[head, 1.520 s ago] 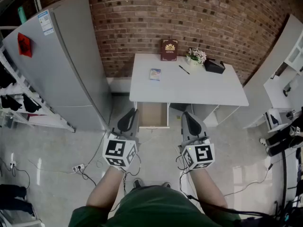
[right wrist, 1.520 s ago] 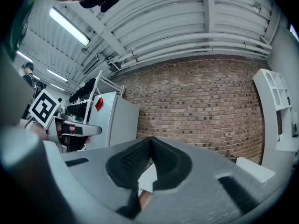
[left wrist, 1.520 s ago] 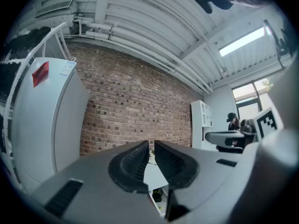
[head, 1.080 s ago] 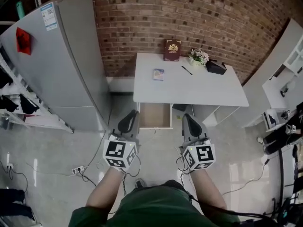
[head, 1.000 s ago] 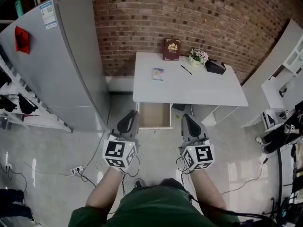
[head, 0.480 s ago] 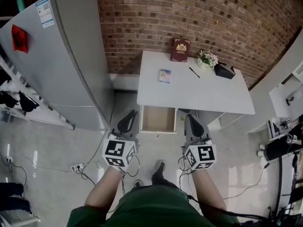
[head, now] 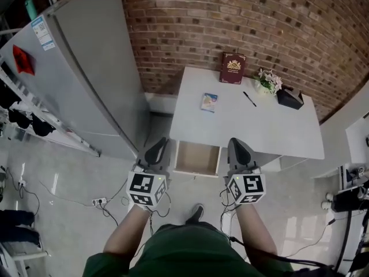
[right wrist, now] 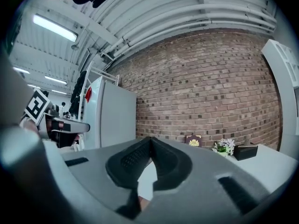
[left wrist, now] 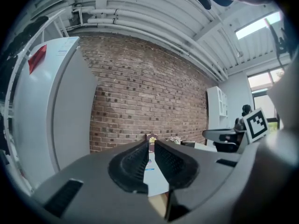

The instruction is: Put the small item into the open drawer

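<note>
Small blue packet (head: 209, 101) lies upper middle on the white desk (head: 271, 126), well apart from both grippers. Left gripper (head: 157, 152) shows a thin empty slit; right gripper (head: 238, 151) is clenched on nothing. Unopened, either would likely shove the packet. Open drawer (head: 197, 158) juts between them; a low reach risks snagging its front edge. Above the desk is free.

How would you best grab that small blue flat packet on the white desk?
Probably pinch the small blue flat packet across its two long edges, coming straight down from above: it lies flat on the white desk, with bare desk around it.
</note>
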{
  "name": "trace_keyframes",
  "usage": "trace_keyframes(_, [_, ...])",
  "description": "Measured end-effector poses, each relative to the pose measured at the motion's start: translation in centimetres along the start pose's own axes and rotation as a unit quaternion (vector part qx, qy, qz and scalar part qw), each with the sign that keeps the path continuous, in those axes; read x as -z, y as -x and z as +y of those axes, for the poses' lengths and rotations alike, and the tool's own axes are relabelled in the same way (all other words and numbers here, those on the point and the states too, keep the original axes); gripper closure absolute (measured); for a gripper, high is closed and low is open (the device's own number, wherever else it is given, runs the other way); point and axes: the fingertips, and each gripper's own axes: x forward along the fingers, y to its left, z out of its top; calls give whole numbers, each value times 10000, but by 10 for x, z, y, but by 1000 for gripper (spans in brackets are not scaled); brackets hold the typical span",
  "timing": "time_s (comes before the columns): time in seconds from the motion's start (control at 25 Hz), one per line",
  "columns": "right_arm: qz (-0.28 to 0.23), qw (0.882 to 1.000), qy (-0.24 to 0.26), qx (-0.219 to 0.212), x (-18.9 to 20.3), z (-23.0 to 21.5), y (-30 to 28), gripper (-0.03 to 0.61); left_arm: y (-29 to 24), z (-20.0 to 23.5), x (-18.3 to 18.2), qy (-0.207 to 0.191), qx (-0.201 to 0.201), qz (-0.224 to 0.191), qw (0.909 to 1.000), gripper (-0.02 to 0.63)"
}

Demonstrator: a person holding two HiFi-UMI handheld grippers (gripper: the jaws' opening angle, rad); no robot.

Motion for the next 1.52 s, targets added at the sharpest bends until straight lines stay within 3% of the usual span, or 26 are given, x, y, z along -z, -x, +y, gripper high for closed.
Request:
trace_keyframes(0.4, [443,9983,169,-352,35,-55,-54,577,-56,-11,10,-104,-224,224,9994,577])
trace_keyframes(0.84, [1366,9864,848,-349,103,-75,-116,575,-91,41,54,-118,-155,643,9977,577])
trace_keyframes(1.24, [2205,9610,1612,-425,153,-67,-185,528,-106,104,114,-97,158,1186,9928,575])
trace_keyframes(1.52, [2647,9308,2316,-1000,197,-65,-227,497,-106,109,149,-29,212,1584,9871,574])
